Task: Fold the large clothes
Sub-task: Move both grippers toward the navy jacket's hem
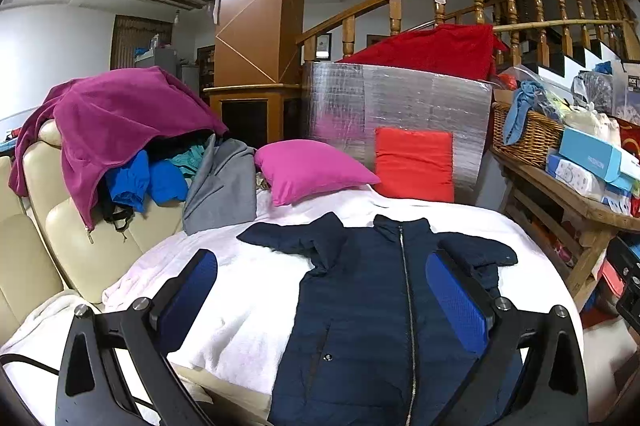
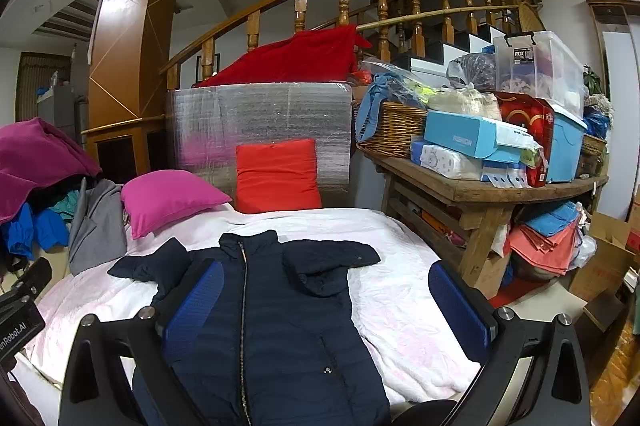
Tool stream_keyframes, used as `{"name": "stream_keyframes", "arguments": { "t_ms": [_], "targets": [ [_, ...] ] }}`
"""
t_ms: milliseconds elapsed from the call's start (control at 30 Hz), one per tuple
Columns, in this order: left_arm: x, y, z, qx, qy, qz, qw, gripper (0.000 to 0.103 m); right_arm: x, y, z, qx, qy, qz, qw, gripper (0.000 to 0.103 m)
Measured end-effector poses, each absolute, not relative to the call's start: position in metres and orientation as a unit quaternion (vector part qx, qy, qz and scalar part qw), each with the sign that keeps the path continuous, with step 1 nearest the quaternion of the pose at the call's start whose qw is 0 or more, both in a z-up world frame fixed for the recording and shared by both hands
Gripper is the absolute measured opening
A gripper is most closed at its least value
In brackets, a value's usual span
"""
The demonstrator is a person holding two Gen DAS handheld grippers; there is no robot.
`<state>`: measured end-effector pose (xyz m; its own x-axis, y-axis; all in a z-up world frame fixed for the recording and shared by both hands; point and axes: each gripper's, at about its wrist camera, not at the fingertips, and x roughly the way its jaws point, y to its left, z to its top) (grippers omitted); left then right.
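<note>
A navy quilted zip jacket (image 1: pixel 372 310) lies flat, zipped, collar away from me, on a white blanket (image 1: pixel 248 314). Both sleeves are bent near the shoulders. It also shows in the right wrist view (image 2: pixel 276 326), on the same blanket (image 2: pixel 404 306). My left gripper (image 1: pixel 322 302) is open and empty, held above the jacket's left half, blue pads wide apart. My right gripper (image 2: pixel 326 306) is open and empty above the jacket's right half. Part of the left gripper's body shows at the left edge of the right wrist view.
A pink pillow (image 1: pixel 312 170) and a red cushion (image 1: pixel 414 168) lie at the far end before a silver-wrapped box (image 1: pixel 400 106). Piled clothes (image 1: pixel 120 130) cover a cream sofa (image 1: pixel 72 238) on the left. A cluttered wooden table (image 2: pixel 480 186) stands at right.
</note>
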<state>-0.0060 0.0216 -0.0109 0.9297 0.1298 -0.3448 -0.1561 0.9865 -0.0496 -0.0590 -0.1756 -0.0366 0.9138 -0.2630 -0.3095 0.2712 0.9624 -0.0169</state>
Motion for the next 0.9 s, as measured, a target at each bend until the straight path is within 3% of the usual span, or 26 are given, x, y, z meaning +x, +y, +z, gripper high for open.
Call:
{"name": "stream_keyframes", "arguments": {
  "t_ms": [900],
  "targets": [
    [0.018,0.044,-0.036,-0.015,0.197,0.134,0.971,0.103,-0.026,-0.163,-0.065,0.007,0.197,-0.117,0.973,0.103]
  ]
}}
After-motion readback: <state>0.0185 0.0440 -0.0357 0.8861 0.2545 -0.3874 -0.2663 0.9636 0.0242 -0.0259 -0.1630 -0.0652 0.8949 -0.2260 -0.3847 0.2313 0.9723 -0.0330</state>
